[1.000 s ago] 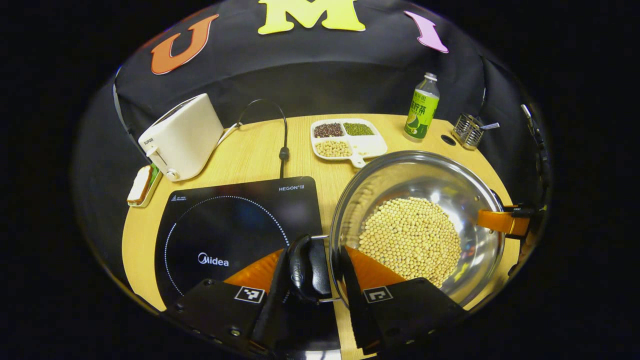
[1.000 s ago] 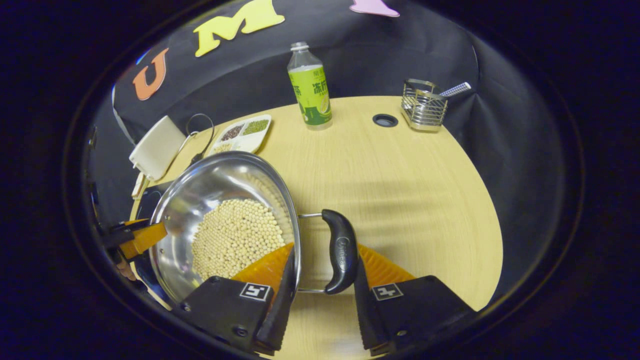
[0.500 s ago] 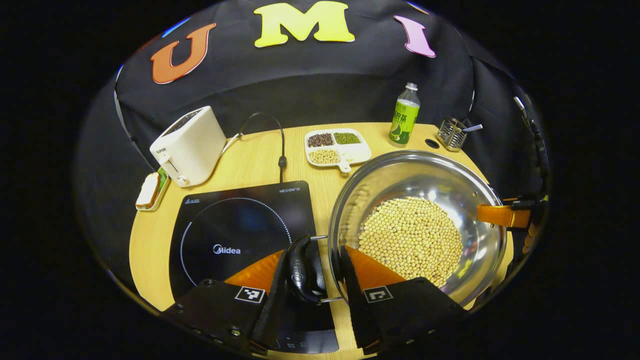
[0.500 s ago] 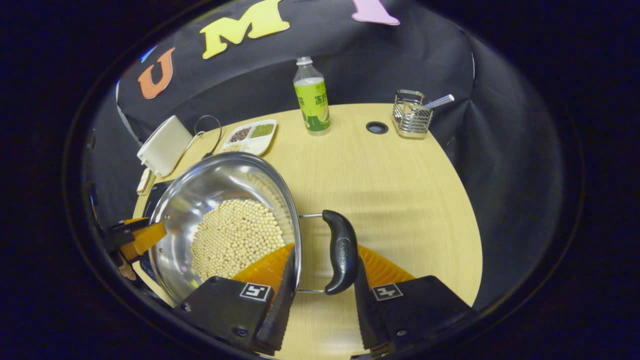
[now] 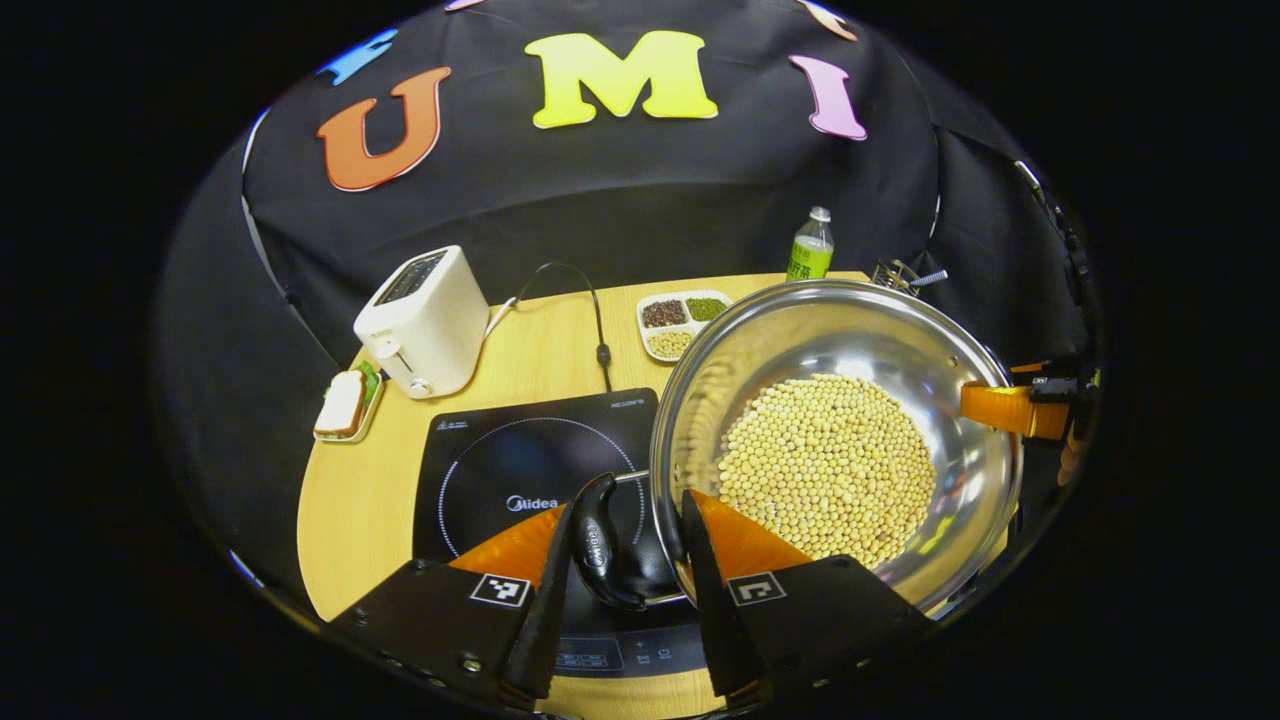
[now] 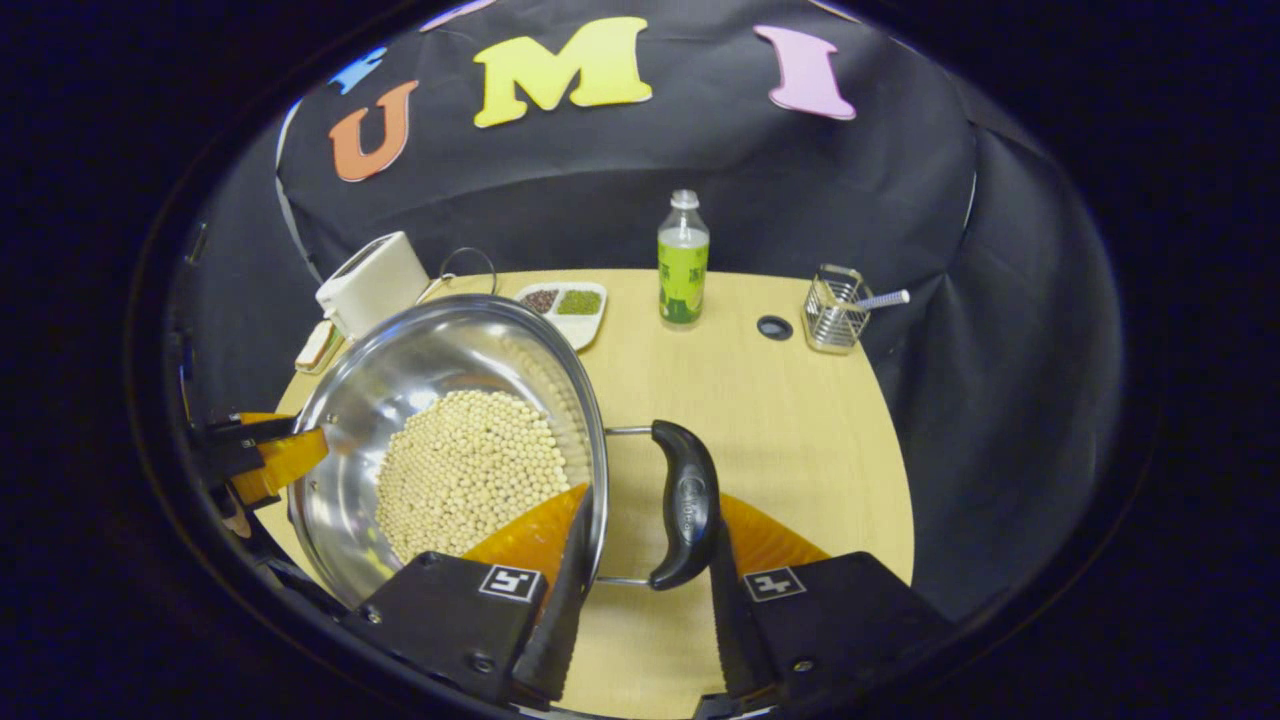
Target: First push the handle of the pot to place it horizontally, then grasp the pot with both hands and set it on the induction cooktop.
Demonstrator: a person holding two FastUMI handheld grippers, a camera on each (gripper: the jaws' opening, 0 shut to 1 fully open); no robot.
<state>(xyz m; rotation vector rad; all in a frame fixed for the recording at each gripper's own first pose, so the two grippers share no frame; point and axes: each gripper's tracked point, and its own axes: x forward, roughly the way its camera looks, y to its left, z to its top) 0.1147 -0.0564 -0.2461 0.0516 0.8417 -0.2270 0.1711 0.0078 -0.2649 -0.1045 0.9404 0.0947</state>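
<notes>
A steel pot (image 5: 900, 340) holding soybeans (image 5: 830, 465) hangs in the air over the wooden table, to the right of the black induction cooktop (image 5: 520, 460). My left gripper (image 5: 625, 520) is shut on the pot's black side handle (image 5: 598, 540) and rim, one finger outside the handle and one inside the pot. In the right gripper view the pot (image 6: 420, 370) sits at the left. My right gripper (image 6: 648, 510) is shut the same way on the opposite black handle (image 6: 685, 505). Each gripper appears in the other's view at the far rim: the right gripper (image 5: 1020, 410), the left gripper (image 6: 260, 460).
A white toaster (image 5: 420, 320) and a small plate with a sandwich (image 5: 343, 405) stand at the back left. A divided dish of beans (image 5: 680, 320), a green bottle (image 6: 683, 265), a cable hole (image 6: 773, 327) and a wire holder (image 6: 835, 310) line the back.
Both grippers have risen with the pot; the table and cooktop look smaller and farther below. The grips on the handles are unchanged.
</notes>
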